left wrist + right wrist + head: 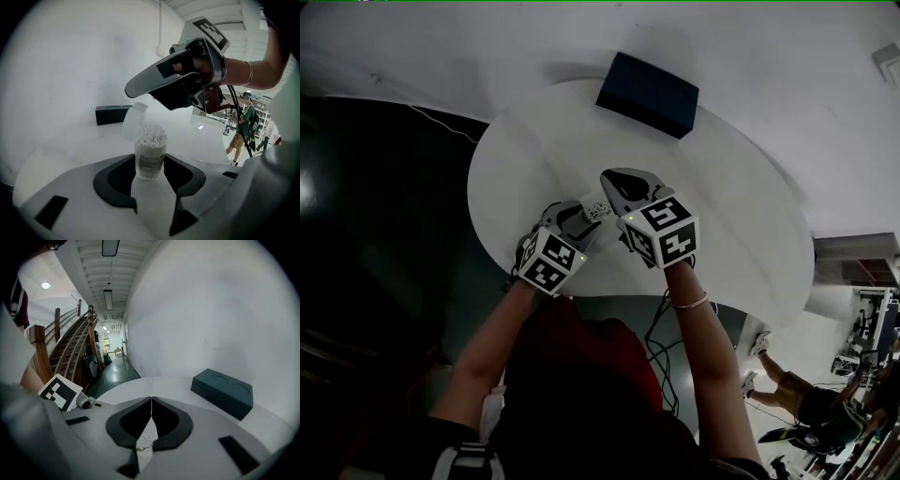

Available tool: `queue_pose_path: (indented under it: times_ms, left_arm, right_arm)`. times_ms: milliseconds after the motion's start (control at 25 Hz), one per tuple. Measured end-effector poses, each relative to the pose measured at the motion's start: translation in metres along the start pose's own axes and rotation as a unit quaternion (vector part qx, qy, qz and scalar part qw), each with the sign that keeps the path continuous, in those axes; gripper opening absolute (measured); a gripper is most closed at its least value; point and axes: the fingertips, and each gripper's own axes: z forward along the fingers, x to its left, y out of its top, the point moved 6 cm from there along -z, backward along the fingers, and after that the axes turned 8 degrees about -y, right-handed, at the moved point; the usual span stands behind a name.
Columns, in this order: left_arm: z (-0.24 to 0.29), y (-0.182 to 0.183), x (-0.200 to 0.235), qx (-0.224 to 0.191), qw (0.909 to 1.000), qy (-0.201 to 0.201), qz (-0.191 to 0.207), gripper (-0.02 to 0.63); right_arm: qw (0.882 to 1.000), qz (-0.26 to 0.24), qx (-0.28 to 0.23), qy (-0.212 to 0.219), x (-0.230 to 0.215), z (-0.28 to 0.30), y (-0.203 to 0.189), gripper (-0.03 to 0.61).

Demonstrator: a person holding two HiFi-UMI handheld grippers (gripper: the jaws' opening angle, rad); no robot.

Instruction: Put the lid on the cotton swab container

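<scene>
A clear cotton swab container (150, 152), packed with white swabs and with its top uncovered, stands upright between the pads of my left gripper (150, 164), which press on its two sides. In the head view the container (596, 208) sits at the tip of the left gripper (584, 216) near the table's front. My right gripper (135, 89) hovers just above and behind it, jaws shut on the thin clear lid (132, 119), which hangs beside the swab tops. In the right gripper view, the lid (151, 406) shows as a thin edge between the jaws of the right gripper (151, 417).
A dark blue box (649, 94) lies at the back of the round white table (741, 216). The table's front edge runs just under my hands. A person (797, 394) stands on the floor at the far right, and cables hang below the table.
</scene>
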Motion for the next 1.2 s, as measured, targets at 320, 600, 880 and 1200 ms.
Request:
queue_pose_path:
  times_ms: [320, 600, 880, 1200]
  left_arm:
    - [-0.001, -0.001, 0.001, 0.002, 1.0000, -0.001, 0.000, 0.207]
    - [0.000, 0.000, 0.001, 0.006, 1.0000, 0.000, 0.002, 0.207]
    - [-0.001, -0.001, 0.000, 0.010, 0.9999, -0.001, 0.004, 0.207]
    - [0.000, 0.000, 0.000, 0.012, 0.9999, 0.000, 0.002, 0.207]
  right_arm:
    - [1.000, 0.012, 0.017, -0.003, 0.000, -0.006, -0.019, 0.015]
    - [0.999, 0.019, 0.031, -0.018, 0.001, -0.011, -0.038, 0.015]
    - [0.999, 0.023, 0.025, -0.030, 0.005, -0.015, -0.049, 0.015]
    - [0.999, 0.010, 0.007, -0.035, 0.009, -0.018, -0.051, 0.015]
